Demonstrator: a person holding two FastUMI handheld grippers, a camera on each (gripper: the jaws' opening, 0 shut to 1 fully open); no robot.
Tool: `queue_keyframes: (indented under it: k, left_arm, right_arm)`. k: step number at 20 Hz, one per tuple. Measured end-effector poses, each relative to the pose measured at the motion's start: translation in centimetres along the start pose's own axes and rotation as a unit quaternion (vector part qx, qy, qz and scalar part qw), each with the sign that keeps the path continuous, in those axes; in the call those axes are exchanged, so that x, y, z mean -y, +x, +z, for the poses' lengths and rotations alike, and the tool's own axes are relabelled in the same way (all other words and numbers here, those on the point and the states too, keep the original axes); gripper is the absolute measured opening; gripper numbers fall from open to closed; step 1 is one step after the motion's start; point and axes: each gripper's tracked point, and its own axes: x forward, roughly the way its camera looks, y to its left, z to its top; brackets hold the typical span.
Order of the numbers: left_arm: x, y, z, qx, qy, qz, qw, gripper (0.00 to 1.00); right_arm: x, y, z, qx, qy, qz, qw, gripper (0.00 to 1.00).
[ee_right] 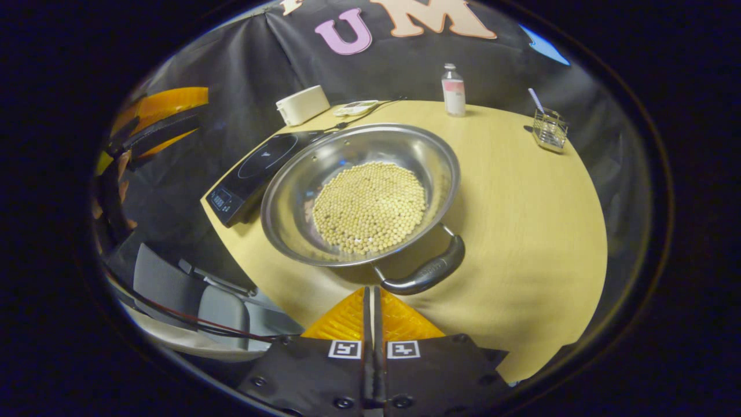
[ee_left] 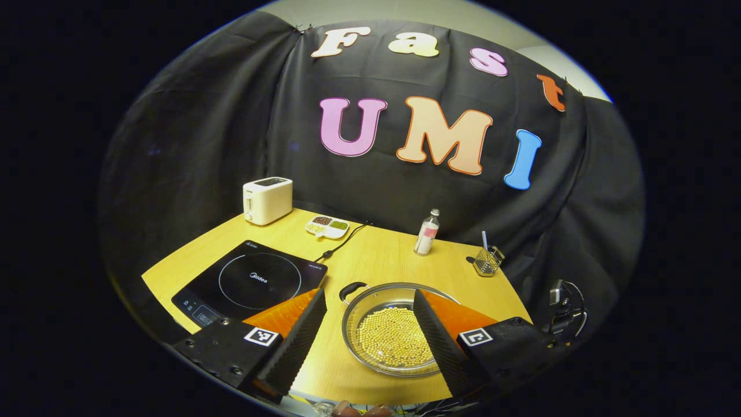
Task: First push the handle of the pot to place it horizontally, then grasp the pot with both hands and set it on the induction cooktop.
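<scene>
Right gripper view, clenched right tongs [ee_right: 370, 298] near round steel pot [ee_right: 359, 191] of beans, left tongs [ee_left: 370, 330] released.

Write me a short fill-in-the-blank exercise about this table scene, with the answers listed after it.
1. The steel pot holds a layer of pale yellow ____.
2. The right gripper has its fingers ____, just short of the pot's black handle.
3. The left gripper is ____, its fingers wide apart above the pot.
4. The pot sits on the wooden table, beside the black ____ cooktop.

Missing words: beans; shut; open; induction
</scene>
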Motion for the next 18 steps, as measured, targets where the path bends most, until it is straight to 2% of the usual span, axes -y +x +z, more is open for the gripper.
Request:
queue_keyframes:
  k: [1,2,6,8,16,18]
  left_arm:
    - [0.1,0.0,-0.1,-0.001,-0.002,0.003,1.0,0.98]
    - [0.2,0.0,-0.2,-0.002,-0.003,0.005,1.0,0.98]
    - [1.1,0.0,-0.4,-0.003,-0.01,0.007,1.0,0.97]
    - [1.2,0.0,-0.6,-0.004,-0.009,0.011,1.0,0.97]
    - [0.6,-0.5,-0.9,-0.004,-0.02,0.029,0.999,0.97]
    - [0.4,-0.6,-0.9,-0.003,-0.023,0.032,0.999,0.97]
  right_arm:
    - [0.5,0.0,0.2,0.001,0.002,-0.001,1.0,0.02]
    - [0.9,0.0,0.3,0.001,0.006,-0.001,1.0,0.0]
    - [2.5,0.2,1.2,0.005,0.003,-0.008,1.0,0.02]
    - [3.1,0.3,1.6,0.006,0.001,-0.008,1.0,0.0]
    - [5.0,0.8,2.9,0.01,0.003,-0.01,1.0,0.02]
    - [5.5,1.0,3.2,0.011,0.0,-0.012,1.0,0.0]
